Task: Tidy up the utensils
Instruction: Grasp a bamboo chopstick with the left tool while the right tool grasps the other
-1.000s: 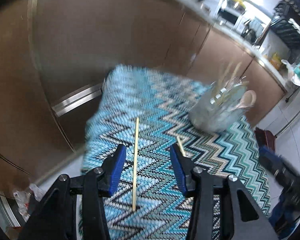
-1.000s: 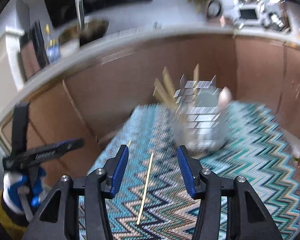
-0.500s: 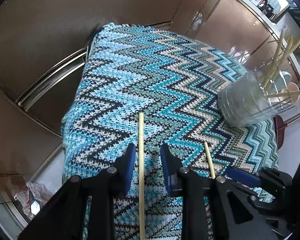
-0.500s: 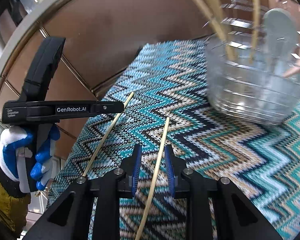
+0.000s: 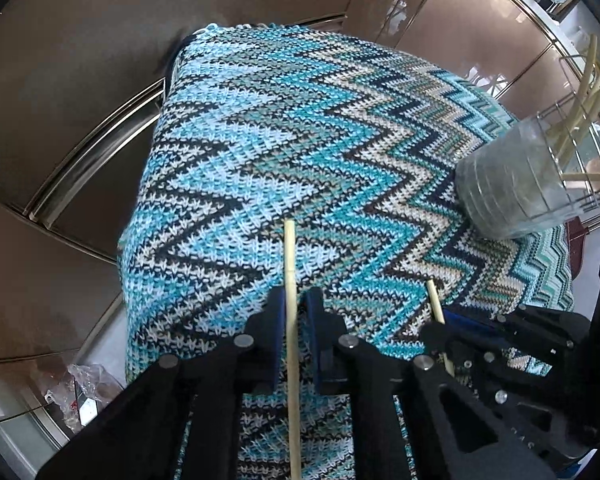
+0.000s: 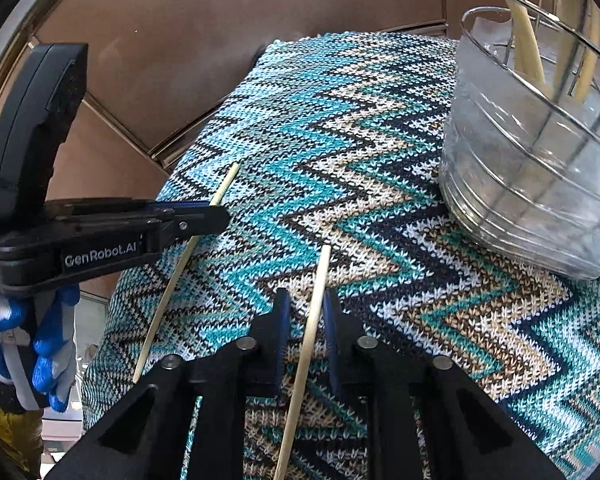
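Two pale wooden chopsticks lie on a blue zigzag knit cloth (image 5: 300, 128). My left gripper (image 5: 295, 300) straddles one chopstick (image 5: 290, 264), its jaws closed in tight against it. My right gripper (image 6: 305, 300) has its jaws close around the other chopstick (image 6: 318, 284), with small gaps still showing. The left gripper also shows in the right wrist view (image 6: 204, 216), over the first chopstick (image 6: 224, 188). A clear utensil holder with a wire rack (image 6: 540, 168) stands at the far right, holding several chopsticks and a spoon.
Brown cabinet fronts (image 5: 80, 60) stand behind and left of the cloth-covered surface. The cloth's left edge (image 5: 140, 200) drops off toward the floor. A crumpled plastic bag (image 5: 80, 392) lies on the floor at lower left.
Both grippers have come down low over the cloth and closed in from wide open, each around its own chopstick. The utensil holder now sits closer in the right wrist view.
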Demonstrator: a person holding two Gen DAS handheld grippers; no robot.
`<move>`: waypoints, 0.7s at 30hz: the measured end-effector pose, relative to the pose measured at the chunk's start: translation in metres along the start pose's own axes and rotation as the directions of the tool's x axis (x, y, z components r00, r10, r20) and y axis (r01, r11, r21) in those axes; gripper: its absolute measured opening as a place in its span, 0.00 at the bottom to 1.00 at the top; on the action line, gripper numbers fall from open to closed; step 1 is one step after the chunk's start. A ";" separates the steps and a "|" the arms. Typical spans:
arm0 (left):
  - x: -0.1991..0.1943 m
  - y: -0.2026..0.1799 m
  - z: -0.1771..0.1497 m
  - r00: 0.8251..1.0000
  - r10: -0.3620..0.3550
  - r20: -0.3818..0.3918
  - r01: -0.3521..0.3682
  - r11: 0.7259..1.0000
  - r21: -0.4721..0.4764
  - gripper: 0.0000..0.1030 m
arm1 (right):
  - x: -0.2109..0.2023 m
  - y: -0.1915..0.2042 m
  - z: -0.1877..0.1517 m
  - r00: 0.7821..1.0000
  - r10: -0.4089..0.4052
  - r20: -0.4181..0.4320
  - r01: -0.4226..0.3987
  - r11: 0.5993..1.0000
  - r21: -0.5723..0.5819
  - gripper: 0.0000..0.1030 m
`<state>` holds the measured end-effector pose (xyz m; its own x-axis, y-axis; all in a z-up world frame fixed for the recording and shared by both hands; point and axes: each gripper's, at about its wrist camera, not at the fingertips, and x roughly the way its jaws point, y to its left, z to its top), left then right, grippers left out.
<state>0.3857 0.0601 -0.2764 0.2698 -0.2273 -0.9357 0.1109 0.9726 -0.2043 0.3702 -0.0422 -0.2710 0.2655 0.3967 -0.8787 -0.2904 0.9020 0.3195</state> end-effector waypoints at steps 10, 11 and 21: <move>-0.008 0.001 -0.007 0.999 -0.014 0.029 0.014 1.000 -0.021 0.05 | -0.009 -0.002 -0.003 1.000 0.025 0.012 -0.025 0.999 0.047 0.06; -0.013 0.001 -0.009 0.999 -0.015 0.040 0.016 1.000 -0.023 0.05 | -0.012 0.001 -0.006 1.000 0.022 0.018 -0.023 0.999 0.041 0.06; -0.069 0.002 -0.039 0.983 -0.047 0.178 0.055 0.998 -0.037 0.05 | -0.075 0.016 -0.037 0.982 0.038 0.183 -0.037 0.999 -0.010 0.05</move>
<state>0.3304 0.0790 -0.2237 0.4305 -0.2780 -0.8587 0.0896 0.9599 -0.2658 0.3117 -0.0635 -0.2133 0.4180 0.4552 -0.7862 -0.3088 0.8851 0.3482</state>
